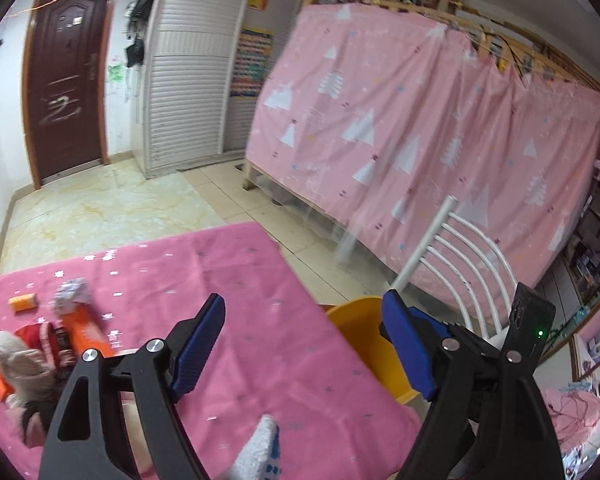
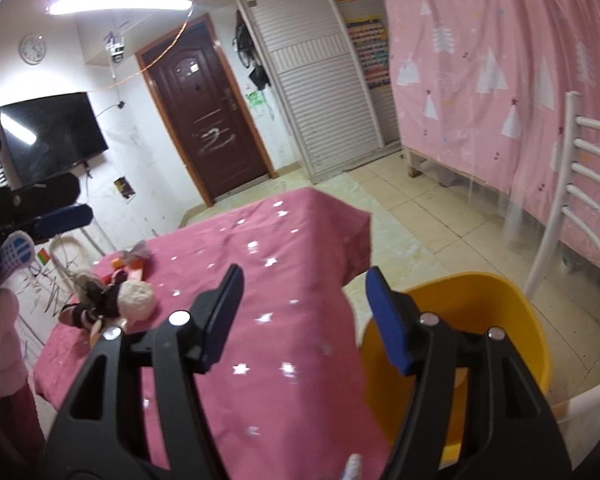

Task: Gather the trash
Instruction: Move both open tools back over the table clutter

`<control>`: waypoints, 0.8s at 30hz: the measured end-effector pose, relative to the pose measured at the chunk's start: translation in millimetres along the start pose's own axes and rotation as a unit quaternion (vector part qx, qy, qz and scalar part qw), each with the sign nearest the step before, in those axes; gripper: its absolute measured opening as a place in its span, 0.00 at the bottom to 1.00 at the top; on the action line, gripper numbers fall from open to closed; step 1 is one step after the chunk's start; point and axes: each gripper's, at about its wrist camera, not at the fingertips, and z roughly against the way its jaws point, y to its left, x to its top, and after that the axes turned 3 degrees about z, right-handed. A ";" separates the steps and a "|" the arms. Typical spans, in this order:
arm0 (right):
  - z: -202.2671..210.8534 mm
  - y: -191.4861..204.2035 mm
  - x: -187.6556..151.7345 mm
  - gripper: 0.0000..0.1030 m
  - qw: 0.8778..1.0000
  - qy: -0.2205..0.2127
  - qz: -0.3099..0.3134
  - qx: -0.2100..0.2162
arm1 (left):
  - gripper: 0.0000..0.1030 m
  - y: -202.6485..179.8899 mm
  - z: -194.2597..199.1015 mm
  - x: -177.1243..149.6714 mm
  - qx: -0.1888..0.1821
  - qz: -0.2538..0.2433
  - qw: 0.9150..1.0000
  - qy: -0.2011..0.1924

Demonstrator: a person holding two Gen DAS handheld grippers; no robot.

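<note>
The yellow bin (image 2: 480, 312) is the landmark here: it stands on the seat of a white chair (image 2: 572, 184) at the right edge of the table with the pink star-print cloth (image 2: 284, 264). The right gripper (image 2: 304, 320) hangs with its jaws apart and nothing between them, one blue pad over the cloth and the other over the bin's near rim. The left gripper (image 1: 304, 344) is likewise spread wide and empty, its right finger in front of the bin (image 1: 360, 328).

The trash lies well away from the bin, at the far-left end of the cloth: a crumpled silver wrapper (image 1: 71, 292), a small orange block (image 1: 23, 303), an orange packet (image 1: 85, 330) and a red wrapper (image 1: 40, 334). From the right wrist the same heap (image 2: 130, 262) shows beside a white ball-like thing (image 2: 139, 300) and a dark striped item (image 2: 88, 304).

Beyond the bin hangs a pink curtain (image 1: 400, 120) with white tree shapes; a dark wooden door (image 2: 204, 108), a slatted wardrobe (image 2: 316, 80) and a wall television (image 2: 52, 132) stand behind the table on pale floor tiles (image 1: 100, 208).

The bin's inside is mostly hidden by the gripper, and the heap is blurred, so its pieces are hard to separate.
</note>
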 end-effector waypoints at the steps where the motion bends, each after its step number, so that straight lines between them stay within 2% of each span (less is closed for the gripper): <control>1: -1.8 3.7 0.4 0.63 1.000 0.003 0.002 0.004 | 0.71 7.2 5.2 0.1 0.004 0.004 1.000 -0.003; 8: -21.3 53.3 3.5 0.63 0.999 0.026 0.037 0.025 | 0.73 66.3 44.5 -3.4 0.041 0.040 0.998 -0.035; 14: -39.5 91.2 5.3 0.63 0.996 0.045 0.063 0.038 | 0.74 117.2 71.1 -6.3 0.093 0.063 0.992 -0.053; 24: -77.5 145.0 0.8 0.63 0.990 0.085 0.095 0.059 | 0.75 203.5 104.3 -20.1 0.167 0.092 0.980 -0.056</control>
